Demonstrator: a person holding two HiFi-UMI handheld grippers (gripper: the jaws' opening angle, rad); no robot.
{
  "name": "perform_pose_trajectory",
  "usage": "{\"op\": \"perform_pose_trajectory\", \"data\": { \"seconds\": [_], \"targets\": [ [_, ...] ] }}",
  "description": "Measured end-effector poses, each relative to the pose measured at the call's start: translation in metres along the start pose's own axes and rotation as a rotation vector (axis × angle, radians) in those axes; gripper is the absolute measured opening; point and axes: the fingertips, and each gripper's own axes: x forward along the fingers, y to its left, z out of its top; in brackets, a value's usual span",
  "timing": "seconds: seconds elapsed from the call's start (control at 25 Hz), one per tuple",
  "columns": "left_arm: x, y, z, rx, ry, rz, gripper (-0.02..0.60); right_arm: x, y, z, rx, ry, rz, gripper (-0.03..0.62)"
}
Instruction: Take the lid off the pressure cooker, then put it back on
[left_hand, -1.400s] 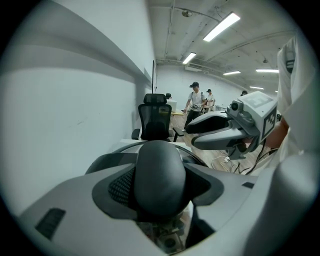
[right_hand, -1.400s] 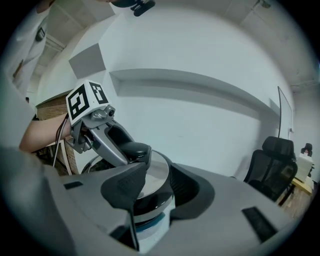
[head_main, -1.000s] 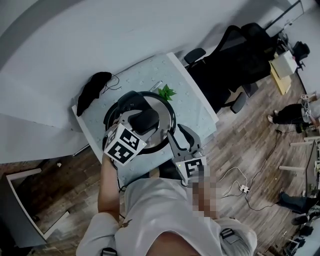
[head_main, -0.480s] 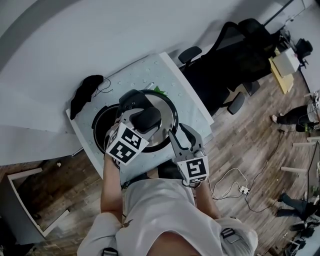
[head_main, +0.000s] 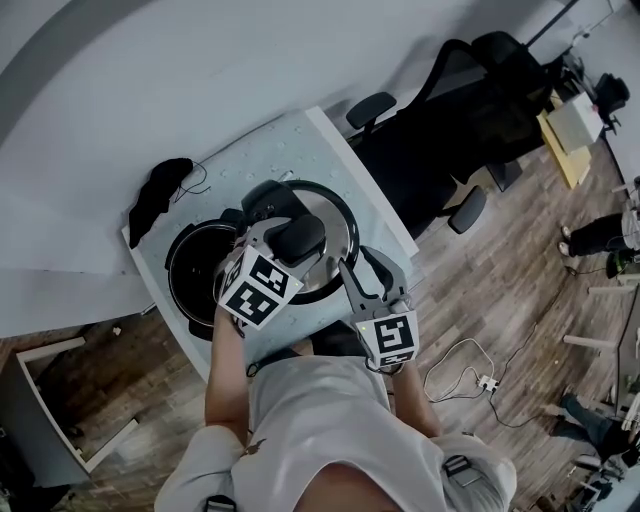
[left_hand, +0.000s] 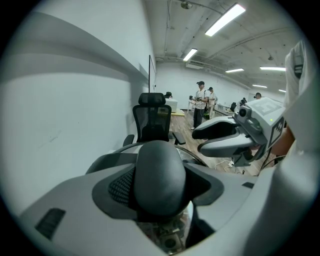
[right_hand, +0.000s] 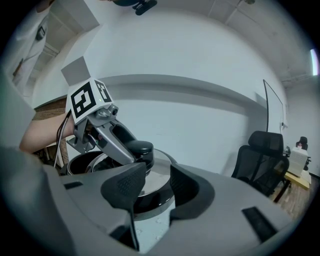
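The lid (head_main: 330, 232) is sitting off the pressure cooker, just right of the open pot (head_main: 178, 262), whose dark mouth is showing uncovered in the head view. The lid's shiny top is facing up, with its dark knob (head_main: 292, 238) at the centre. Whether the lid is resting on the surface (head_main: 300, 140) or hanging clear of it cannot be told.

The left tool (head_main: 280, 235) is clenching on the knob. In the left gripper view the knob (left_hand: 160, 177) is filling the gap, and both pads are bearing against its sides. The right tool (head_main: 362, 268) is standing released at the lid's near right edge. In the right gripper view its jaws are standing apart, the lid's black rim is showing through the gap ahead of them, and neither pad is pressing on it.

Pot and lid are occupying the pale, dotted surface. A dark bundle (head_main: 155, 195) with a thin cable is lying at the surface's far left corner. A black office chair (head_main: 470, 110) is standing just beyond the right edge, on a wooden floor (head_main: 500, 290)
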Motion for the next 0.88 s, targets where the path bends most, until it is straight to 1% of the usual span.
{"op": "perform_pose_trajectory", "data": {
  "seconds": [0.52, 0.88],
  "targets": [
    [0.054, -0.028, 0.023, 0.011, 0.010, -0.043, 0.278, -0.020, -0.049, -0.026, 0.026, 0.026, -0.055, 0.153],
    [0.090, -0.049, 0.019, 0.004, 0.036, -0.058, 0.278, -0.028, -0.069, -0.047, 0.041, 0.062, -0.072, 0.153]
  ]
}}
